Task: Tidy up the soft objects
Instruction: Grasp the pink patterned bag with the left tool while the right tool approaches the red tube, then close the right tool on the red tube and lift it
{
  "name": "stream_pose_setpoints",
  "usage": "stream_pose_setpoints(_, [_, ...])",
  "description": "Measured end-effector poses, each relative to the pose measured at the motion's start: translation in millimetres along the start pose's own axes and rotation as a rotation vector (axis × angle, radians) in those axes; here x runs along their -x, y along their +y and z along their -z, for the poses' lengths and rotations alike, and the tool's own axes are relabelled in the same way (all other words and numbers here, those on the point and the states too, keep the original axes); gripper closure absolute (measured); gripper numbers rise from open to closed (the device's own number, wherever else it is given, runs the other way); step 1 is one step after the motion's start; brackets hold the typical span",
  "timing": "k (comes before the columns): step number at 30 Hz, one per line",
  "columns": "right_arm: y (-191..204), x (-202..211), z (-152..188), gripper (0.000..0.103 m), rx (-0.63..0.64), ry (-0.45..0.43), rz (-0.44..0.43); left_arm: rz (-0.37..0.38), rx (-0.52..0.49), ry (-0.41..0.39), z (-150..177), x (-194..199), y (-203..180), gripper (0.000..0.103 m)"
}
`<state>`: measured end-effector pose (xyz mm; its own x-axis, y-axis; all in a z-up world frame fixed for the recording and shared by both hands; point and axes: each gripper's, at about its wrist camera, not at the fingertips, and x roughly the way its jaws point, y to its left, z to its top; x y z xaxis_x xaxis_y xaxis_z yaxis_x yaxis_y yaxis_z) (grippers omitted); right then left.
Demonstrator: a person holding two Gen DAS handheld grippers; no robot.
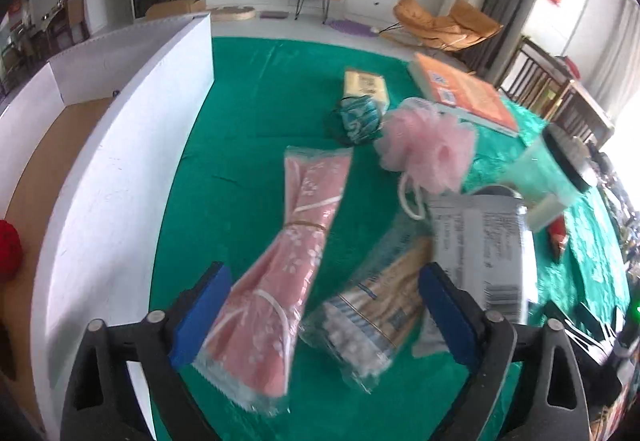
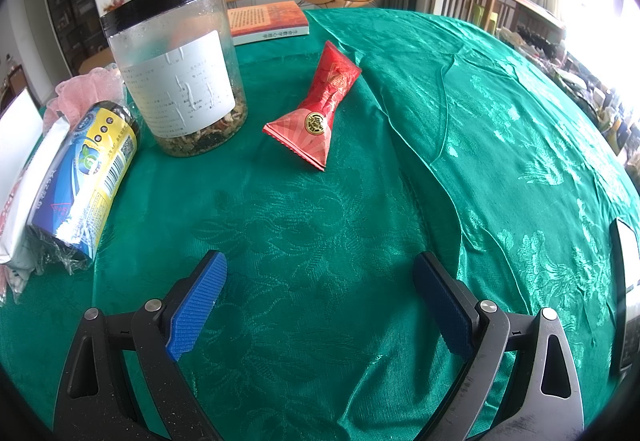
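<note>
My left gripper (image 1: 324, 315) is open above the green tablecloth (image 1: 256, 113). A pink towel in a clear wrapper (image 1: 276, 281) and a clear pack of cotton swabs (image 1: 368, 321) lie between its blue pads. A pink bath pouf (image 1: 428, 149) and a teal fabric bundle (image 1: 358, 119) lie farther back. A white-walled cardboard box (image 1: 120, 161) stands at the left with a red soft thing (image 1: 10, 249) inside. My right gripper (image 2: 320, 305) is open and empty over bare cloth. A red pinched packet (image 2: 320, 105) lies ahead of it.
A clear jar with a black lid (image 2: 180, 69), a wrapped blue-yellow can (image 2: 88, 177) and a white packet (image 2: 28, 193) stand at the left in the right wrist view. An orange book (image 1: 464, 93) and a yellow box (image 1: 366, 85) lie at the back. The pouf (image 2: 86, 89) shows behind the can.
</note>
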<state>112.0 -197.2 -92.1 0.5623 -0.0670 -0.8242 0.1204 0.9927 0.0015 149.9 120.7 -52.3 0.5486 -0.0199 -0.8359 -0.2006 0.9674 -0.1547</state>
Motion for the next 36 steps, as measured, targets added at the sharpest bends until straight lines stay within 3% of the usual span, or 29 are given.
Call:
stream_pose_setpoints(3, [0.1,0.0,0.0,0.007,0.0,0.0,0.0,-0.033,0.015,0.074,-5.8,-35.3,7.0,0.023])
stream_pose_setpoints(5, [0.1,-0.1,0.0,0.007,0.0,0.0,0.0,-0.057,0.02,0.082,-4.8,-45.5,10.9,0.03])
stream_pose_setpoints(6, [0.1,-0.1,0.0,0.007,0.0,0.0,0.0,-0.078,0.002,0.055,-4.6,-45.0,9.3,0.047])
stream_pose_setpoints(8, [0.2,-0.1,0.0,0.007,0.0,0.0,0.0,-0.093,-0.017,0.046,-4.1,-43.8,7.8,0.064])
stream_pose_setpoints(11, [0.2,-0.2,-0.1,0.007,0.002,0.001,0.001,-0.029,0.005,0.032,-1.0,-32.8,12.4,0.076])
stream_pose_setpoints(16, [0.5,-0.3,-0.1,0.007,0.003,0.001,0.002,0.072,0.04,-0.041,10.3,3.9,19.5,0.077])
stream_pose_setpoints(20, [0.3,-2.8,-3.5,0.003,0.002,0.007,-0.004,0.115,0.039,-0.061,18.3,19.5,21.5,0.077])
stream_pose_setpoints(23, [-4.7,-0.6,-11.0,0.007,0.035,0.039,-0.04,0.134,0.037,-0.096,22.6,34.9,26.1,0.077])
stream_pose_setpoints(24, [-14.3,8.3,-14.0,0.007,0.002,-0.012,-0.047,0.137,0.035,-0.105,24.7,38.7,26.2,0.077])
stream_pose_setpoints(27, [-39.1,11.5,-43.8,0.007,-0.083,-0.068,-0.084,0.177,0.05,-0.101,29.0,43.7,24.8,0.077])
stream_pose_setpoints(32, [-42.8,-29.4,-106.1,0.008,-0.103,0.026,-0.105,0.194,0.014,-0.103,32.6,56.5,17.3,0.077])
stream_pose_setpoints(34, [-33.8,-47.0,-114.7,0.021,-0.083,0.064,-0.118,0.194,-0.003,-0.107,34.5,62.1,16.1,0.077])
stream_pose_setpoints(35, [-30.6,-58.3,-116.9,0.044,-0.074,0.1,-0.128,0.197,-0.008,-0.106,35.9,64.8,15.3,0.077])
stream_pose_setpoints(36, [-28.4,-67.9,-116.8,0.058,-0.073,0.147,-0.14,0.206,-0.01,-0.106,37.2,68.0,15.0,0.077])
